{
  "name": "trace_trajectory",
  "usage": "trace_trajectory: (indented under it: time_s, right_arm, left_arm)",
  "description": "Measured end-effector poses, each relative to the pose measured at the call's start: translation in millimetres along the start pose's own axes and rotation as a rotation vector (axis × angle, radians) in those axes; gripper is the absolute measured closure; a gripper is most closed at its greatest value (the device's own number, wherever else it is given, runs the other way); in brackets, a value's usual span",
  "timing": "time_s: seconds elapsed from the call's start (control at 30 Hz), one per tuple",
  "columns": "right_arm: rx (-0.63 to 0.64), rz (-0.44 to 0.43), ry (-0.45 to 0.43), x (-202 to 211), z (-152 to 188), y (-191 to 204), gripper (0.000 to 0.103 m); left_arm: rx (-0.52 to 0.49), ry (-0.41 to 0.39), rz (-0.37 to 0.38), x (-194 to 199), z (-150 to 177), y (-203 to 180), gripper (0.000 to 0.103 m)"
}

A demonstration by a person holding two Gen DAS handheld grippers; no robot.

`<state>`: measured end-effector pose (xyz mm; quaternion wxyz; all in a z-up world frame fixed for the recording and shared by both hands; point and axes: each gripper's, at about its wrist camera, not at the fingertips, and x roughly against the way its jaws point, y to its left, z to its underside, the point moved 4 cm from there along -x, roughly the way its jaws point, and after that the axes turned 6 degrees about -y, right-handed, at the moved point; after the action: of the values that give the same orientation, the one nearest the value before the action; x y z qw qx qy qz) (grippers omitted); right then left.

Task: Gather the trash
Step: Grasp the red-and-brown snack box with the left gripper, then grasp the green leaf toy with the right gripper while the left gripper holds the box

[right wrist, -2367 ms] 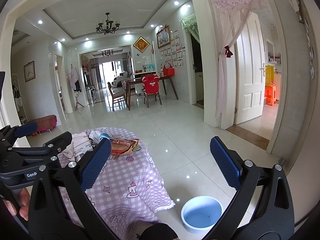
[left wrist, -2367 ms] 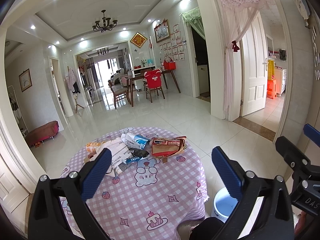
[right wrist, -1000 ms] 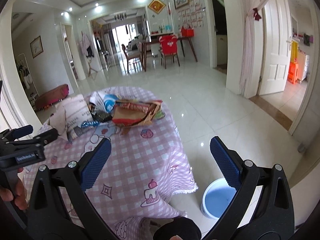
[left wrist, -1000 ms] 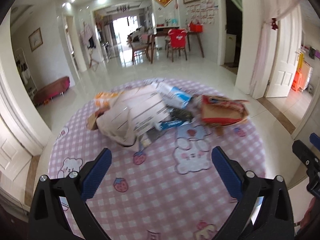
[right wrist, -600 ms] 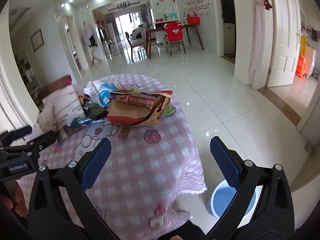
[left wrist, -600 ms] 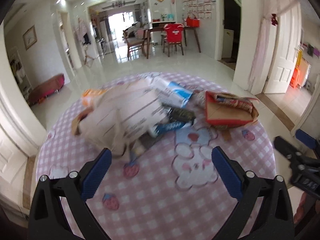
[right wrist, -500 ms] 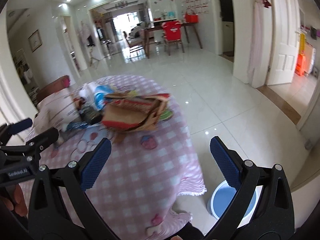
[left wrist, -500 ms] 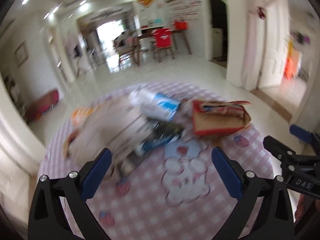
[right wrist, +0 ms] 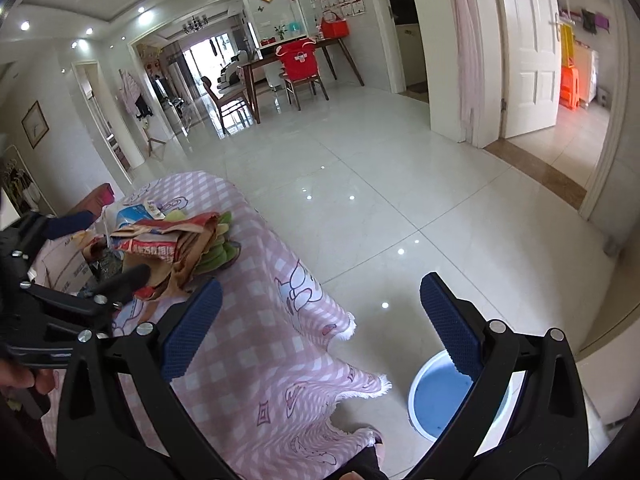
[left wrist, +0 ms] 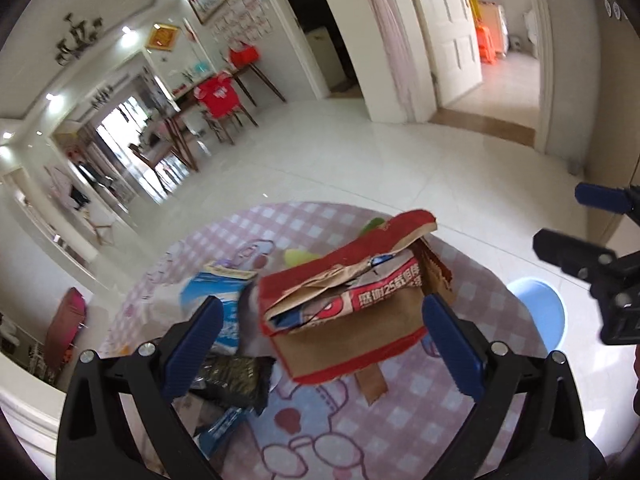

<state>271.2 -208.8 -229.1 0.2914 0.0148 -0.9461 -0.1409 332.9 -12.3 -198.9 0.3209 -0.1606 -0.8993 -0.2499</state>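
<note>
A pile of trash lies on the round table with the pink checked cloth (left wrist: 420, 420). A torn red and brown paper bag (left wrist: 344, 320) sits right in front of my left gripper (left wrist: 320, 344), whose blue pads stand open on either side of it without touching. Left of it are a blue and white pack (left wrist: 208, 296), a dark wrapper (left wrist: 236, 380) and green scraps (left wrist: 298, 256). My right gripper (right wrist: 320, 320) is open over the table's right edge, with nothing between its fingers. The bag (right wrist: 160, 248) appears at its left. A blue bin (right wrist: 440, 396) stands on the floor below.
The bin (left wrist: 540, 312) stands on the floor off the table's right side. White tiled floor (right wrist: 380, 184) stretches ahead to a dining table with chairs (right wrist: 296, 64). A white door and a curtained doorway (right wrist: 520, 52) are on the right. A hand (right wrist: 20, 380) holds the left gripper.
My left gripper has swung right and moved in close to the red and brown paper bag, which now fills the gap between its pads. The right gripper has shifted slightly right and back.
</note>
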Motion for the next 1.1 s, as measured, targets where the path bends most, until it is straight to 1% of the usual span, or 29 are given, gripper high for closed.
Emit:
trace_trajectory:
  time_s: [0.03, 0.07, 0.13, 0.17, 0.27, 0.3, 0.37, 0.4, 0.47, 0.5, 0.53, 0.57, 0.63, 0.7, 0.83, 0.97, 1.03, 1.1]
  right_arm:
    - [-0.002, -0.012, 0.003, -2.9, -0.9, -1.0, 0.006]
    - [-0.002, -0.015, 0.004, -4.4, -0.2, 0.1, 0.006]
    - [-0.003, -0.031, 0.010, -9.5, -0.4, 2.0, 0.006]
    - [-0.004, -0.039, 0.016, -11.4, -0.2, 2.2, 0.006]
    - [0.000, -0.054, 0.020, -13.8, 0.4, 3.6, 0.006]
    - [0.004, -0.058, 0.019, -14.6, -0.3, 5.7, 0.006]
    - [0.011, -0.070, 0.023, -16.0, -1.6, 9.2, 0.006]
    - [0.013, -0.072, 0.024, -16.3, -1.3, 12.7, 0.006]
    - [0.024, -0.080, 0.024, -16.9, -2.3, 17.7, 0.006]
    - [0.033, -0.082, 0.024, -16.4, -3.0, 20.5, 0.006]
    - [0.040, -0.084, 0.023, -16.9, -3.8, 23.8, 0.006]
    - [0.048, -0.084, 0.025, -17.0, -3.7, 26.2, 0.006]
    - [0.063, -0.084, 0.025, -16.2, -4.5, 29.6, 0.006]
    - [0.080, -0.084, 0.030, -17.9, -5.1, 33.9, 0.006]
    - [0.134, -0.105, 0.038, -25.2, -9.5, 50.0, 0.006]
    - [0.208, -0.148, 0.061, -40.3, -13.5, 75.0, 0.006]
    - [0.248, -0.179, 0.065, -49.0, -17.1, 91.7, 0.006]
    - [0.288, -0.217, 0.099, -65.0, -20.7, 107.8, 0.007]
  left_arm:
    - [0.002, 0.006, 0.008, -4.8, -1.2, 0.0, 0.006]
    - [0.013, 0.009, 0.043, -10.2, -3.2, 0.9, 0.006]
    - [0.018, 0.004, 0.082, -16.0, -1.6, -0.5, 0.013]
    - [0.017, 0.007, 0.085, -19.5, 0.0, -1.5, 0.018]
    - [0.014, -0.010, 0.092, -19.0, 1.1, -3.0, 0.022]
    - [0.008, -0.013, 0.074, -16.7, 1.4, -2.0, 0.031]
    - [0.022, -0.013, 0.080, -14.1, 2.7, 0.4, 0.034]
    - [0.023, -0.016, 0.082, -12.7, 3.4, 0.6, 0.038]
    - [0.010, -0.034, 0.068, -5.8, 4.6, -0.5, 0.042]
    - [0.009, -0.042, 0.063, -3.1, 4.8, -0.7, 0.067]
    - [0.018, -0.047, 0.036, -0.8, 4.7, 2.0, 0.070]
    - [0.047, -0.051, 0.027, 2.7, 4.7, 6.9, 0.073]
    - [0.092, -0.051, 0.049, 7.5, 6.7, 14.1, 0.073]
    - [0.123, -0.058, 0.026, 13.3, 8.9, 22.2, 0.073]
    - [0.211, -0.109, -0.009, 35.0, 9.9, 37.4, 0.074]
    - [0.309, -0.154, -0.064, 57.5, 10.0, 56.9, 0.074]
    - [0.329, -0.166, -0.079, 64.9, 10.5, 61.2, 0.074]
    - [0.345, -0.166, -0.081, 68.3, 11.8, 64.3, 0.074]
